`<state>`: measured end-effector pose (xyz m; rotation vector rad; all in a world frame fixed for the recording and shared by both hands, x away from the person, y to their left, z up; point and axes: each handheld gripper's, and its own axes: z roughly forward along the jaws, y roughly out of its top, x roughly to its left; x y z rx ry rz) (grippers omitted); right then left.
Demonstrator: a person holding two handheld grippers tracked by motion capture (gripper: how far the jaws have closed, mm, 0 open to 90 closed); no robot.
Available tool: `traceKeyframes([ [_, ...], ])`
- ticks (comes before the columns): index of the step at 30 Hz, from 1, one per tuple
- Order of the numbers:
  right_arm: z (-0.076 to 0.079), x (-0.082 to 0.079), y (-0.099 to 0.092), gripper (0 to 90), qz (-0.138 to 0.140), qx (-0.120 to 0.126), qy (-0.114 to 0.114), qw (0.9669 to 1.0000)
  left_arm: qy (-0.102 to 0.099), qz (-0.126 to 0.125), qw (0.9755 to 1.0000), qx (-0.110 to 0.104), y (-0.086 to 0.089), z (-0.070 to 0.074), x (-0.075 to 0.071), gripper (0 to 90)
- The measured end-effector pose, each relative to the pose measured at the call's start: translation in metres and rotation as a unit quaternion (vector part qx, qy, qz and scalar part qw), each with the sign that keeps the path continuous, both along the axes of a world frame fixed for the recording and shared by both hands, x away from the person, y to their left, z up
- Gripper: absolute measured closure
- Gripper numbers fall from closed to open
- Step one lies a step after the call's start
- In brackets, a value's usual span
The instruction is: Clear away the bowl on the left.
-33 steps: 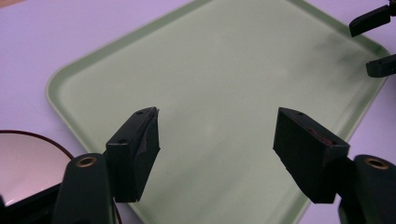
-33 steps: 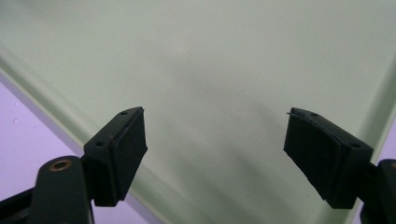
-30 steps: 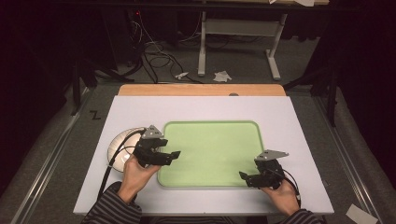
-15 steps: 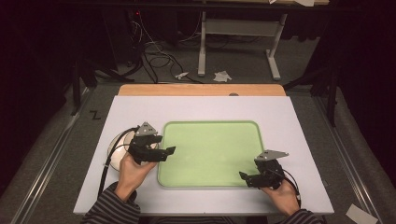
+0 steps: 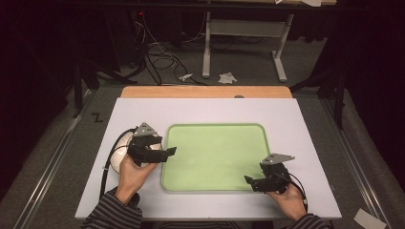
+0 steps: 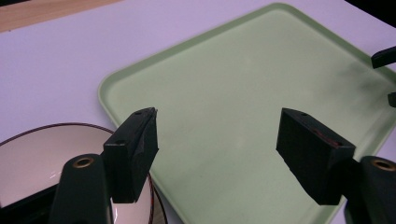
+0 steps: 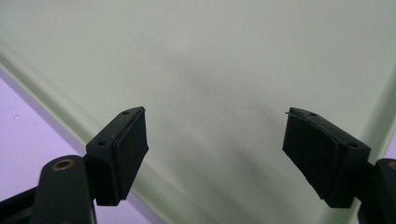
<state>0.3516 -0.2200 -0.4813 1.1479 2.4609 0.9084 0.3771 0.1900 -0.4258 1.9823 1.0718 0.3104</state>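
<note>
Pale green rectangular plastic tray (image 5: pixel 217 155) lies beneath both spread grippers: left gripper (image 5: pixel 168 152) beside a red-rimmed white bowl (image 6: pixel 37 158), right gripper (image 5: pixel 249 182) over its corner.

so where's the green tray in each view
high view: green tray lies mid-table between both tools.
left gripper view: it spreads from centre to upper right.
right gripper view: its floor lies behind the jaws.
Shared landmark: the tray's raised rim.

room dark | grey carpet floor (image 5: pixel 248 71) | white desk frame (image 5: pixel 241 33) | tangled cables (image 5: pixel 160 59) | paper scraps (image 5: pixel 227 77)
</note>
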Motion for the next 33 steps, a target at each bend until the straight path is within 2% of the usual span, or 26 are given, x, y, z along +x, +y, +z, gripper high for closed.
traceKeyframes([
  [18, 0.000, 0.000, 0.000, 23.9, 0.001, -0.001, -0.001, 1.0000, 0.000, 0.025, 0.9997, 0.004, 0.009, -0.001, 0.003, 29.5],
  [33, 0.000, 0.000, 0.000, 23.8, 0.002, -0.001, 0.002, 1.0000, 0.011, 0.062, 0.9980, 0.000, 0.022, -0.002, 0.010, 29.2],
])
